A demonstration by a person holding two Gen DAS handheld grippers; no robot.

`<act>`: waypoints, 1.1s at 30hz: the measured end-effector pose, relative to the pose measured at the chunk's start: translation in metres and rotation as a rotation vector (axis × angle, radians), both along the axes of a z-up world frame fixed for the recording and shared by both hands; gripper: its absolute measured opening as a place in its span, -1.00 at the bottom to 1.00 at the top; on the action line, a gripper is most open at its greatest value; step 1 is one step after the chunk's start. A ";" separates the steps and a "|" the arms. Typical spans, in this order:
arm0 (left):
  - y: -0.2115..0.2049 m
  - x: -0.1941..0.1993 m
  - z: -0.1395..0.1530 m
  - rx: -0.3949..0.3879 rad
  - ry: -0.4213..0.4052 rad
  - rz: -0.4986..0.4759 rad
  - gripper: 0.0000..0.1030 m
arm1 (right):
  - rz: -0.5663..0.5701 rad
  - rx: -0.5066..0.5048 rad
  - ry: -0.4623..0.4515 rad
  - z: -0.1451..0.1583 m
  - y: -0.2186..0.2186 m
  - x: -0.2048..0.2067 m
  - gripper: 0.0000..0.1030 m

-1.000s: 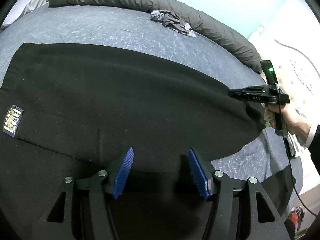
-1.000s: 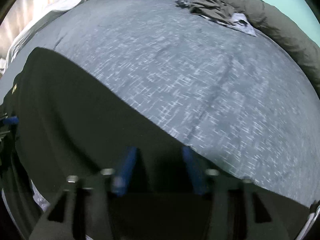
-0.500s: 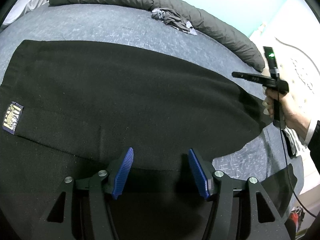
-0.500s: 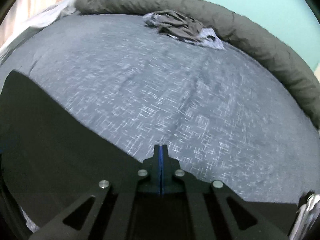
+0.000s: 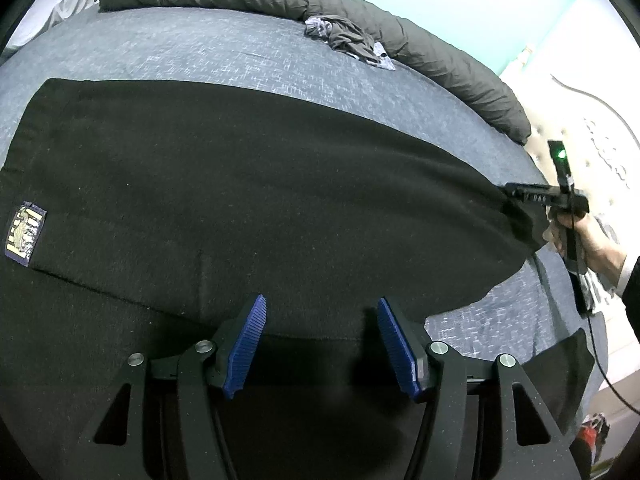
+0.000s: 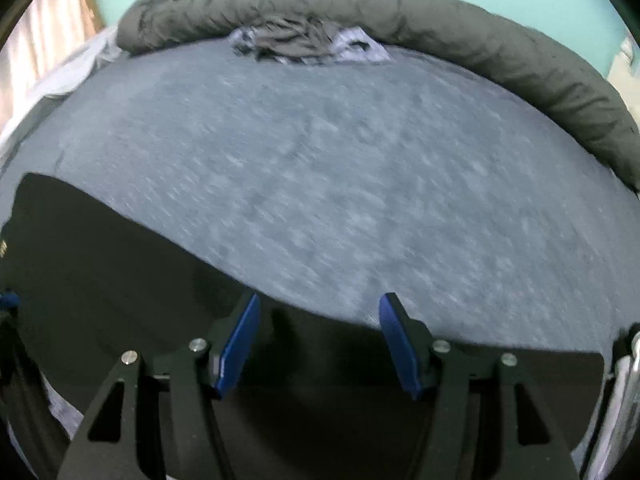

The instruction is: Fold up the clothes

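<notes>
A large black garment (image 5: 248,184) lies spread on the blue-grey bed (image 5: 208,56), folded over itself, with a small yellow-and-blue label (image 5: 25,234) at its left edge. My left gripper (image 5: 320,340) is open and empty, low over the garment's near part. My right gripper (image 6: 318,340) is open and empty over the garment's edge (image 6: 120,272); in the left wrist view it (image 5: 520,192) sits at the garment's right corner, held by a hand.
A rolled dark grey duvet (image 6: 440,28) runs along the far side of the bed. A crumpled pile of grey and pale clothes (image 6: 304,42) lies against it, also seen in the left wrist view (image 5: 348,42). A white padded headboard (image 5: 592,140) stands at right.
My right gripper was shut half a second ago and has opened, letting go of the garment's right corner. The left gripper has stayed open and hardly moved.
</notes>
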State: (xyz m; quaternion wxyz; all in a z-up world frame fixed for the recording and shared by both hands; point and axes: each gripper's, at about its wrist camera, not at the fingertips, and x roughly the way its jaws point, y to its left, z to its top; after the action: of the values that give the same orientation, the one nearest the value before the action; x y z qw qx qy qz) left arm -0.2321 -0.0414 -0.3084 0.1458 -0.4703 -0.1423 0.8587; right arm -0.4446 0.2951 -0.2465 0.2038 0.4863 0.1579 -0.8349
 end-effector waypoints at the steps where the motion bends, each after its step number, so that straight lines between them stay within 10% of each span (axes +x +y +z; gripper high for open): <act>1: 0.001 0.000 0.000 -0.002 0.000 -0.001 0.25 | 0.009 0.030 -0.013 -0.006 0.001 0.001 0.22; 5: 0.003 -0.002 -0.001 -0.010 0.000 -0.002 0.27 | 0.064 0.098 -0.039 -0.026 -0.005 0.003 -0.02; 10: 0.002 -0.002 -0.001 -0.003 -0.001 -0.001 0.27 | 0.100 0.081 -0.003 -0.028 -0.014 0.012 -0.93; 28: -0.001 0.000 -0.003 0.008 -0.003 0.000 0.27 | -0.075 0.096 0.079 -0.019 -0.012 -0.008 -0.95; 33: 0.000 0.001 -0.004 0.000 -0.003 0.001 0.27 | -0.135 -0.061 0.108 0.003 0.000 -0.008 -0.37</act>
State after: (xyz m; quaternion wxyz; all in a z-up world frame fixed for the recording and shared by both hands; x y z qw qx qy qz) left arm -0.2316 -0.0410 -0.3125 0.1452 -0.4714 -0.1425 0.8581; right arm -0.4529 0.2954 -0.2434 0.1531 0.4434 0.1100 -0.8763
